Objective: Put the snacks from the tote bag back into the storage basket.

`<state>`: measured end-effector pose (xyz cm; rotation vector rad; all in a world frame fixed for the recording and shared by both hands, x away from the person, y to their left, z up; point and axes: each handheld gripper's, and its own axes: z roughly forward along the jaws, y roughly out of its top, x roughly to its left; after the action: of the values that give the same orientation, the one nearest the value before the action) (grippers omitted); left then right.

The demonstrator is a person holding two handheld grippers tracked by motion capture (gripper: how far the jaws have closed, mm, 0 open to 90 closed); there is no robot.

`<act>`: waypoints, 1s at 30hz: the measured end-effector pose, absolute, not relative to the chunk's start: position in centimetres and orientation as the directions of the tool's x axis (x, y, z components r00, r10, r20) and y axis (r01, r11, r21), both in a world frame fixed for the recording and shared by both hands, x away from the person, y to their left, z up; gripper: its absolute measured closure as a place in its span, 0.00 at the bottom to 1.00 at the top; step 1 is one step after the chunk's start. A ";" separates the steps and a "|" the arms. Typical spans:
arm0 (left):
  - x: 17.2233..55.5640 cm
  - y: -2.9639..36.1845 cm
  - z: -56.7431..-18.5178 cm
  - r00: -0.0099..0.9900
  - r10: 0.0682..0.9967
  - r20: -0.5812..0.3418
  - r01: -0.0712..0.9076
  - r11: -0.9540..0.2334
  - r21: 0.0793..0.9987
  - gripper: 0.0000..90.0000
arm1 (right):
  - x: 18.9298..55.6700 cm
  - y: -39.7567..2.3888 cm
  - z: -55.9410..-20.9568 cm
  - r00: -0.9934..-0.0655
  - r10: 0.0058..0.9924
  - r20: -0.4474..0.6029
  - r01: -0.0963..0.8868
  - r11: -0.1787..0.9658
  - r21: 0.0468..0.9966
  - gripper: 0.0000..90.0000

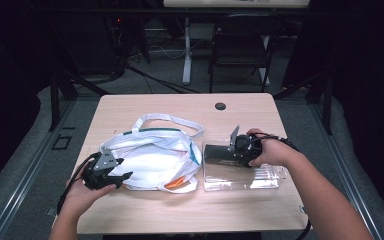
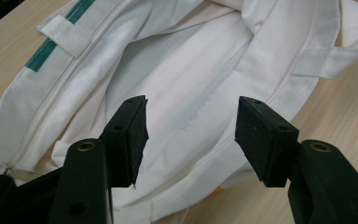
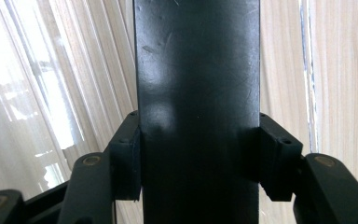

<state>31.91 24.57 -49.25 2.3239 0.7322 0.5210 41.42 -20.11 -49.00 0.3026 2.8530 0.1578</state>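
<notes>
While the left claw (image 2: 191, 140) gapes wide over the white tote bag (image 2: 186, 70), the right claw (image 3: 198, 158) clamps a black box (image 3: 198, 93) above a clear tray (image 1: 240, 179); no writing is legible.

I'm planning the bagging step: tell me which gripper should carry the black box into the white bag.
Right. The right gripper is already shut on the black box, above the clear tray. The left gripper is open at the white bag, likely better for holding its mouth open.

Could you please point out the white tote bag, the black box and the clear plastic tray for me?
white tote bag (image 1: 150, 160), high view, middle of its cloth body.
black box (image 3: 198, 93), right gripper view, its flat face between the jaws.
clear plastic tray (image 1: 240, 181), high view, its near rim.
</notes>
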 end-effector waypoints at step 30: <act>31.5 24.9 -49.6 0.755 0.629 0.185 0.370 -0.642 0.671 0.49 | 42.6 -19.7 -50.8 -0.951 0.182 -0.251 0.164 0.982 0.091 0.46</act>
<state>31.50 24.95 -49.59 2.3260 0.7463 0.5422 42.58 -19.74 -50.82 0.2547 2.8671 0.1008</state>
